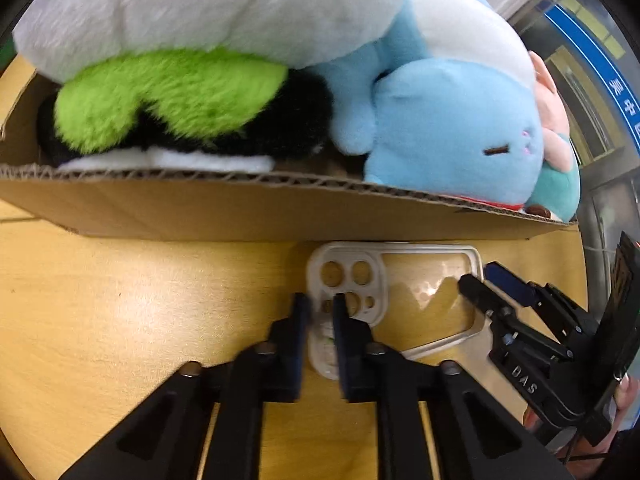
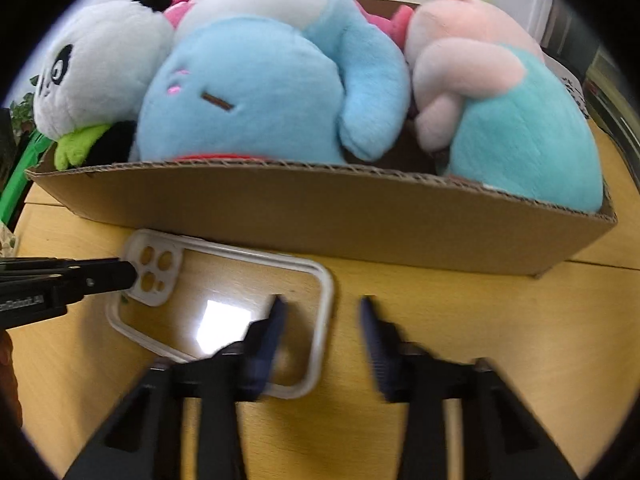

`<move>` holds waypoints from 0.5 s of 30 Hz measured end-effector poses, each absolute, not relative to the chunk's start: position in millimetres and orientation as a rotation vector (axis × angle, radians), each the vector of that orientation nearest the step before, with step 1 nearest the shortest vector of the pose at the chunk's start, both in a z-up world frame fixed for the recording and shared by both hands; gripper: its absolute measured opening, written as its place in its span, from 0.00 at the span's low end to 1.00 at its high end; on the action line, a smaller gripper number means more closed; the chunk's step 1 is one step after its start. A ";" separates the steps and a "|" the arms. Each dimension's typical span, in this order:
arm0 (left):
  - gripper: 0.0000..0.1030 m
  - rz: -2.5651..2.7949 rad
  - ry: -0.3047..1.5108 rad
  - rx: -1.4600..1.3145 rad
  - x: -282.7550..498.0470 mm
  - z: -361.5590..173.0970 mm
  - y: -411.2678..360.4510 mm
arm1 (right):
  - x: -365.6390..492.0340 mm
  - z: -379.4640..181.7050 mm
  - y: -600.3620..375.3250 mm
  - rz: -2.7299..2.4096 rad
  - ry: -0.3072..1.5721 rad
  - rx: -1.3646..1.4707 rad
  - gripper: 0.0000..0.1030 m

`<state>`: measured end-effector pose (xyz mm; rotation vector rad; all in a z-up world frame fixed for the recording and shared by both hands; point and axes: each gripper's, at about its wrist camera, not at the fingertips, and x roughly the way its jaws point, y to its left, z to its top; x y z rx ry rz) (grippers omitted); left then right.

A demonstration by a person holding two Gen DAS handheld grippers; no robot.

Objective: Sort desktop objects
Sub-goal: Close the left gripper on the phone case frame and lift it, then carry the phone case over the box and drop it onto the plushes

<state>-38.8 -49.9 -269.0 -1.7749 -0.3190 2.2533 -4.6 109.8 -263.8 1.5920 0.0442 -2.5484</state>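
A clear phone case (image 1: pixel 416 280) with a white rim lies flat on the wooden table, right in front of a cardboard box. My left gripper (image 1: pixel 320 312) is shut on the rim at the case's camera-cutout end. Seen from the right wrist, the left gripper (image 2: pixel 130 276) comes in from the left onto that cutout corner of the phone case (image 2: pixel 240 280). My right gripper (image 2: pixel 322 312) straddles the opposite short edge, one finger over the clear back and one outside the rim, with its blurred pads standing off the rim. The right gripper (image 1: pixel 482 280) also shows at that far end.
The cardboard box (image 1: pixel 240 208) stands just behind the case, its front wall (image 2: pixel 320 216) close to both grippers. It is heaped with plush toys: a panda (image 2: pixel 100 64), a blue one (image 2: pixel 248 92) and a pink and teal one (image 2: pixel 512 120). Bare table (image 1: pixel 120 300) lies to the left.
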 end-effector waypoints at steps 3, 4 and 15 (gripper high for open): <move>0.07 2.262 -0.301 -1.777 -35.1 -266.1 -49.6 | -4.6 -260.4 108.3 -2.536 0.054 1.616 0.12; 0.07 2.265 -0.291 -1.778 -33.3 -264.4 -49.0 | -4.2 -258.3 109.2 -2.533 0.049 1.626 0.08; 0.07 2.409 -0.279 -1.467 -15.5 -120.9 -70.2 | 7.1 -108.3 105.6 -2.643 0.040 1.318 0.05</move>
